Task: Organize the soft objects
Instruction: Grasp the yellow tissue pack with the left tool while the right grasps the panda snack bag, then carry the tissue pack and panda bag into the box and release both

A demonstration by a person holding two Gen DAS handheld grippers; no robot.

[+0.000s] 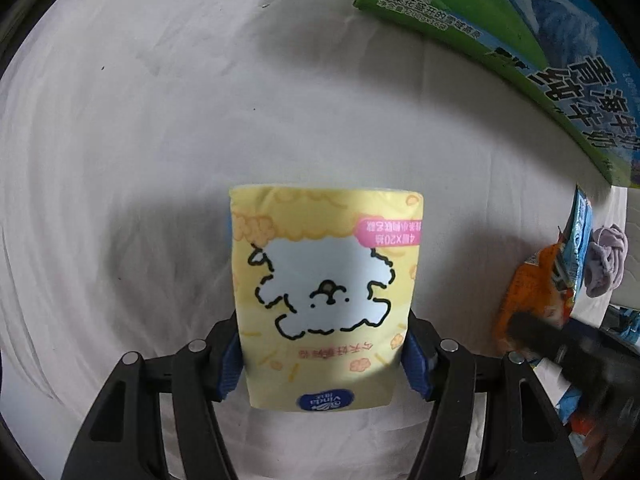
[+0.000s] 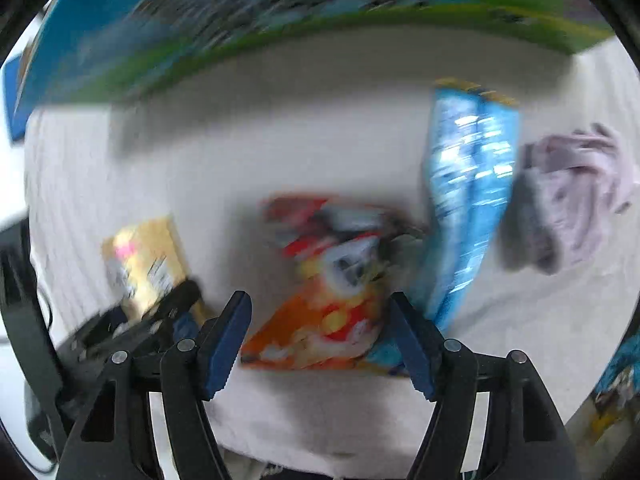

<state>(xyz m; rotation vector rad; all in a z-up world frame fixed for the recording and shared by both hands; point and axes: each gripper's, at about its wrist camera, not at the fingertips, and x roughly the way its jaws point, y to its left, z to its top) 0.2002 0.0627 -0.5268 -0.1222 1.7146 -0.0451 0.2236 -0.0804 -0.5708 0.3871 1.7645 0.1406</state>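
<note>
progress: early, most items look unsorted | left tongs [image 1: 324,354]: clamped on the yellow tissue pack [image 1: 326,296], held above the white surface [image 1: 140,160] | right tongs [image 2: 320,344]: spread, holding nothing, over the orange snack bag [image 2: 324,320] | left to do: blue packet [image 2: 468,208], lilac cloth [image 2: 576,196], possibly more; view blurred

The right wrist view is heavily motion-blurred. The right claw [image 2: 320,344] stands open over a white cloth-covered surface [image 2: 280,152], its blue-padded fingers [image 2: 224,344] spread on either side of an orange snack bag [image 2: 324,320]. Just right of it stands a shiny blue bag [image 2: 468,208], with a crumpled lilac cloth [image 2: 572,196] beside it. At far left the other claw [image 2: 168,312] holds a yellow tissue pack [image 2: 144,264]. A green-and-blue carton [image 2: 240,20] spans the top.
</note>
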